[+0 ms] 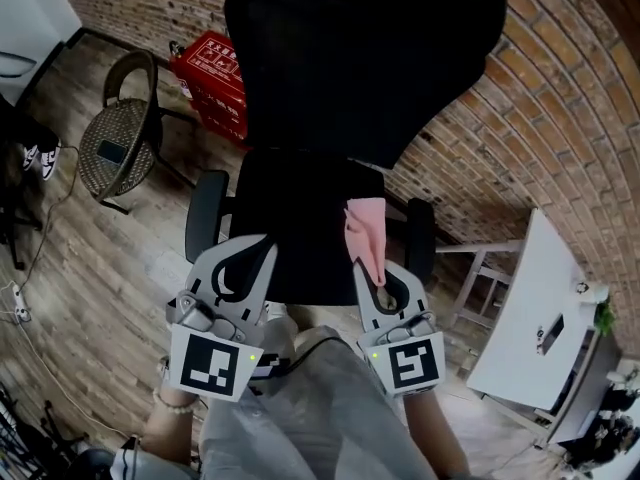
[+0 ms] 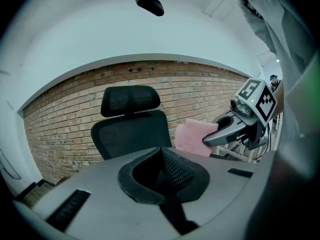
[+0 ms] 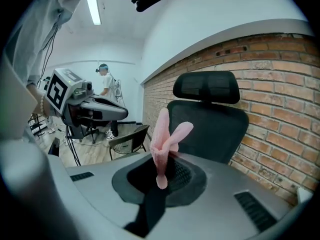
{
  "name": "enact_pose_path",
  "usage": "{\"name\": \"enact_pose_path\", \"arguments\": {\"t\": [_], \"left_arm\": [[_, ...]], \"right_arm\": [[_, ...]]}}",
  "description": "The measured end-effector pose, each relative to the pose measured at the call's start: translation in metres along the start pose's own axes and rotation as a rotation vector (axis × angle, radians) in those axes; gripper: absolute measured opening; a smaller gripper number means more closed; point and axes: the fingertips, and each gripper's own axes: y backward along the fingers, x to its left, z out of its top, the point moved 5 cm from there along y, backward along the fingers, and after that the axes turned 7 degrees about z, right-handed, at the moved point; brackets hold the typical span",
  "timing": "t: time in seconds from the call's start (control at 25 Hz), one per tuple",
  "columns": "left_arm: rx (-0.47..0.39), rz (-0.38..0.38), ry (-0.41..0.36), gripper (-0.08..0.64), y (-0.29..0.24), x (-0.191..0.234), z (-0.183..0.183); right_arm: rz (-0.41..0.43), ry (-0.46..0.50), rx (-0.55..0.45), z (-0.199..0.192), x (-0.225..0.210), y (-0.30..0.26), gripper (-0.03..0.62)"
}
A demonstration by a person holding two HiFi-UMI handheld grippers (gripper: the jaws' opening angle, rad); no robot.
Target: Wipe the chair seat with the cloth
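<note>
A black office chair stands in front of me, its seat (image 1: 290,218) below a tall mesh backrest (image 1: 360,58). My right gripper (image 1: 368,266) hovers over the seat's front right part, shut on a pink cloth (image 1: 365,230) that sticks out past the jaws. In the right gripper view the cloth (image 3: 165,134) stands up from the closed jaws in two folds. My left gripper (image 1: 255,243) is at the seat's front left edge, jaws together with nothing between them. From the left gripper view I see the cloth (image 2: 192,138) and the chair (image 2: 132,129).
The chair's armrests (image 1: 205,213) (image 1: 420,238) flank the seat. A wicker chair (image 1: 120,133) and a red box (image 1: 215,68) stand at the left by the brick wall. A white desk (image 1: 530,318) is at the right. Cables (image 1: 20,298) lie on the floor. A person (image 3: 106,84) stands far behind.
</note>
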Motion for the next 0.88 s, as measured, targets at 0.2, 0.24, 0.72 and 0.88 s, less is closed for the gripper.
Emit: {"name": "enact_pose_path", "arguments": {"t": [0.2,0.24,0.72,0.88], "left_arm": [[0.001,-0.013,0.023,0.018,-0.015,0.003,-0.013],[0.001,-0.013,0.027,0.018,-0.018,0.005,-0.016],[0.056,0.063,0.037,0.018,-0.054,0.018,-0.072],[0.076,0.102,0.047,0.018,-0.066,0.024,-0.097]], "right_arm": [[0.006,0.018,0.028,-0.012,-0.009,-0.015,0.054],[0.012,0.018,0.033,-0.015,-0.01,-0.019,0.054],[0.148,0.078,0.104,-0.064,-0.025,-0.076,0.054],[0.188,0.075,0.123,-0.084,-0.03,-0.099,0.054]]}}
